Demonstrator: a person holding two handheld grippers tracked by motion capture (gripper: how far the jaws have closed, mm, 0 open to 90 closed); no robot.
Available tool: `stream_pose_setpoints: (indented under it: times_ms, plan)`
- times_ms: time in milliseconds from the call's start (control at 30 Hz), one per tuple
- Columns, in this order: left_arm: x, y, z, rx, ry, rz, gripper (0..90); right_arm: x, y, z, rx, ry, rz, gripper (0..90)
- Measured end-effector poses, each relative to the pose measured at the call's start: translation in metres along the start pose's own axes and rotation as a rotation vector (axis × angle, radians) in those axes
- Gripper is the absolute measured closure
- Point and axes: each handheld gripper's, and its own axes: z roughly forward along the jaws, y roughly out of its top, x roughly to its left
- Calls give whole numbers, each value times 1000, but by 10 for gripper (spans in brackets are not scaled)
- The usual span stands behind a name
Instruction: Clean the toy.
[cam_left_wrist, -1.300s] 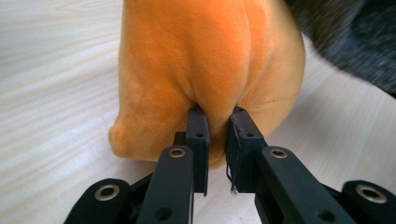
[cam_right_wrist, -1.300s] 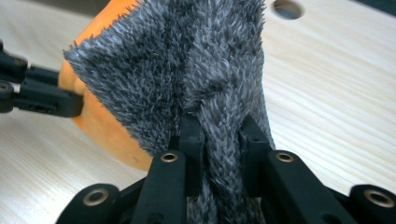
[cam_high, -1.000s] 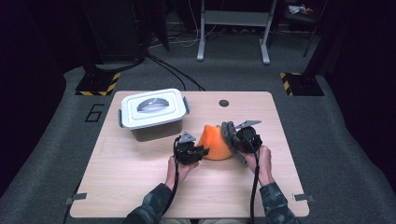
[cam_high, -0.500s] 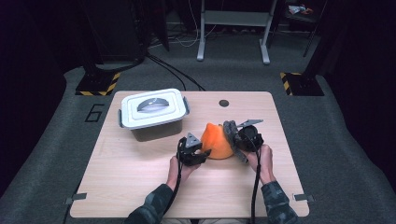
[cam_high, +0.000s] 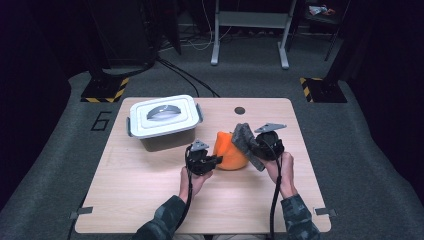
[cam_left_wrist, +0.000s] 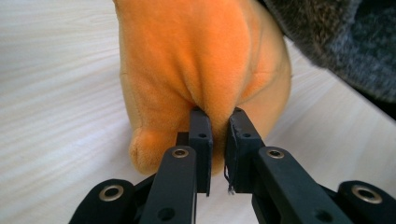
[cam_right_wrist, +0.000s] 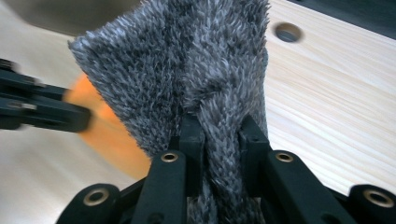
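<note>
the orange plush sits mid-bench, just right of the left gripper, whose jaws have just closed and now pinch its fabric. touching its right side, the grey fuzzy cloth hangs pinched in the right gripper — tilted over the bench.

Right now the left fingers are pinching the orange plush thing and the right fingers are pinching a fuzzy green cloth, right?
Almost. The left gripper does pinch the orange plush thing; its fingers have just been closing on a fold of it. But the cloth clamped in the right gripper is grey, not green. The right gripper view shows its fuzzy grey pile up close.
</note>
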Motion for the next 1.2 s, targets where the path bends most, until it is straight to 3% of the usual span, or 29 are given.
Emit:
stream_pose_setpoints:
  times_ms: [133, 267, 400, 567, 633, 900, 967, 1200]
  plan:
    - [-4, -2, -1, 11, 6, -3, 819, 12, 4, 6, 11, 23, -42, 758]
    - [-5, -4, 2, 26, 51, 47, 812, 24, 3, 27, 50, 16, -79, 758]
    - [-4, -8, 4, 41, 91, 107, 809, 23, 2, 40, 62, 8, -79, 760]
    - [-4, -9, 6, 45, 105, 121, 811, 24, 2, 42, 67, 1, -74, 762]
    - [-3, -9, 6, 45, 107, 121, 811, 21, 1, 41, 67, -5, -83, 762]
    - [-1, -7, 8, 50, 100, 120, 810, -6, -21, 41, 85, -36, 15, 762]
    - [0, -7, 8, 46, 99, 118, 810, -9, -23, 41, 95, -32, 20, 763]
    - [3, -6, 8, 46, 93, 101, 811, -32, -41, 60, 155, -44, 91, 763]
